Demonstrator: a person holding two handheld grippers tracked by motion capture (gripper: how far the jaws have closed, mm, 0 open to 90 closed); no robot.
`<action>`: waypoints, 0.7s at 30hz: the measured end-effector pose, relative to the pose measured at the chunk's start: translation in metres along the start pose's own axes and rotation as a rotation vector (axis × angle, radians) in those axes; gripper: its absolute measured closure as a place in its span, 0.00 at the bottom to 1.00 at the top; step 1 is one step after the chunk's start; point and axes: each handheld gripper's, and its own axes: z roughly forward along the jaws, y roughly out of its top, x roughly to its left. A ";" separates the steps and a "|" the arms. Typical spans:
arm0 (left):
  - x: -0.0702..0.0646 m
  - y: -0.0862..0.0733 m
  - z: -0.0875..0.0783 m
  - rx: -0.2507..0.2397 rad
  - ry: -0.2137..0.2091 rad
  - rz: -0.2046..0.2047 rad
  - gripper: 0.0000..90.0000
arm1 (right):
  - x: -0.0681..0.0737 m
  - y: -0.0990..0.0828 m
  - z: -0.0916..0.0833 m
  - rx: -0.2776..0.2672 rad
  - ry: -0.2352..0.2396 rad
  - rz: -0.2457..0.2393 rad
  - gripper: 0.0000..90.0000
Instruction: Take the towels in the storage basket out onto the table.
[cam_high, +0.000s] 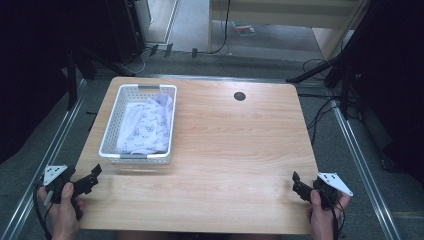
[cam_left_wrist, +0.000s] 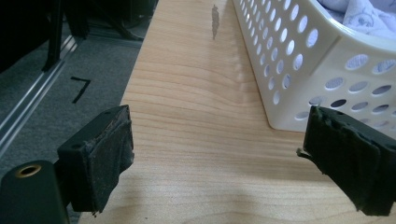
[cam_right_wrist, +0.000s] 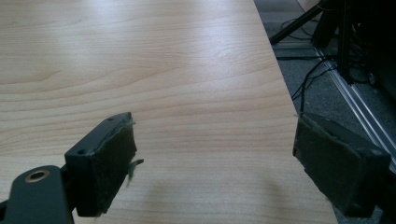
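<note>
At the near left corner of the wooden table (cam_high: 225, 150), the left gripper (cam_high: 92, 176) sits in the person's left hand (cam_high: 64, 202), its 2 jaws spread wide with nothing between them. In the left gripper view those jaws stand well apart over bare wood, and the near corner of the white basket (cam_left_wrist: 299, 70) lies just ahead of the jaw on the right side of that view, close to it but not touching. From above, the basket (cam_high: 111, 131) rests on the left half of the table, its long sides running away from the person, just beyond the left gripper. Inside it lies a crumpled pale cloth (cam_high: 147, 127) with a small printed pattern, bunched toward the basket's right wall. A small dark round hole (cam_high: 239, 96) sits in the tabletop near the far edge, right of the basket. At the near right corner, the right gripper (cam_high: 296, 182) is held in the right hand (cam_high: 322, 212), its 2 jaws also wide apart and empty, over the table's right edge.
</note>
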 end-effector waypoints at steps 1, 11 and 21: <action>-0.001 0.000 0.000 0.003 0.010 0.008 0.10 | 0.000 0.000 0.000 0.001 0.000 0.000 0.15; -0.009 0.000 -0.004 -0.005 0.031 0.069 0.09 | -0.001 0.000 0.001 0.005 0.001 0.005 0.15; -0.016 0.017 -0.025 -0.016 -0.006 0.015 0.09 | -0.001 0.001 0.001 0.012 0.008 0.007 0.15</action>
